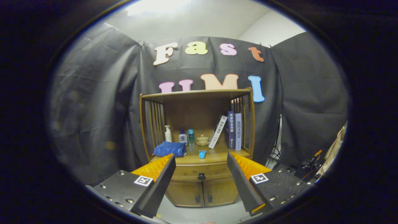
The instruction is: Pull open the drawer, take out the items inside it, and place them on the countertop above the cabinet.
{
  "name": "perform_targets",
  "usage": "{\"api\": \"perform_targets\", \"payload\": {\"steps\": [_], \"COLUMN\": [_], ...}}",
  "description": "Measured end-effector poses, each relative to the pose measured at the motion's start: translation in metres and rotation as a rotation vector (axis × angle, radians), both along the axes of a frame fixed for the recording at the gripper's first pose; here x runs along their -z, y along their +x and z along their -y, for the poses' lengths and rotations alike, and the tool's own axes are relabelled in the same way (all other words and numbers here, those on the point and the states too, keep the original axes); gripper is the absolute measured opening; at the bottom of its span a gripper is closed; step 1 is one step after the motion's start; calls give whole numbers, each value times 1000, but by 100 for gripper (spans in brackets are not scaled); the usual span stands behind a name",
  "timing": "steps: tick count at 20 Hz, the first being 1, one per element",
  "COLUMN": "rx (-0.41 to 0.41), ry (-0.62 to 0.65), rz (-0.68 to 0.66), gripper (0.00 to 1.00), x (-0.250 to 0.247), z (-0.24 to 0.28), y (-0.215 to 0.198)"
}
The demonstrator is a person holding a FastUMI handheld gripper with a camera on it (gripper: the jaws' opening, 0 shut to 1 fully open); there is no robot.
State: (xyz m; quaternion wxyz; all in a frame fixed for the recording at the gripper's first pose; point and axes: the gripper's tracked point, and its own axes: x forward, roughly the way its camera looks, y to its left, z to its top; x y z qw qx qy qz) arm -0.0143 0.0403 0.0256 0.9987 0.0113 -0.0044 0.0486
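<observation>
The gripper [201,165] is wide open, its two fingers [158,183] spread apart and holding nothing, well short of a wooden cabinet [199,146] that stands against the booth wall. Between the fingers and beyond them sits the drawer [200,172], shut, with a dark round knob [201,177] at its middle; what lies inside it cannot be seen. Below the drawer are two closed doors [202,193], each with a small dark handle near the centre seam. Above the drawer runs the countertop [214,155], under a slatted shelf frame. On it, from the left: a folded blue towel [170,149], a white pump bottle [168,133] behind it, a small white bottle [183,137], a teal bottle [191,137], a small lidded cup [202,140] on a saucer, and a little blue item [202,154] near the front edge. To the right stand books [233,130], one white book [217,132] leaning against the upright ones
</observation>
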Motion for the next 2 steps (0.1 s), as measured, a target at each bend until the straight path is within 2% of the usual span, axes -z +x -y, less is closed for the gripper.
{"api": "perform_targets", "payload": {"steps": [2], "rx": [1], "ry": [2], "rz": [4], "gripper": [99], "x": [-2], "z": [0], "y": [0]}}
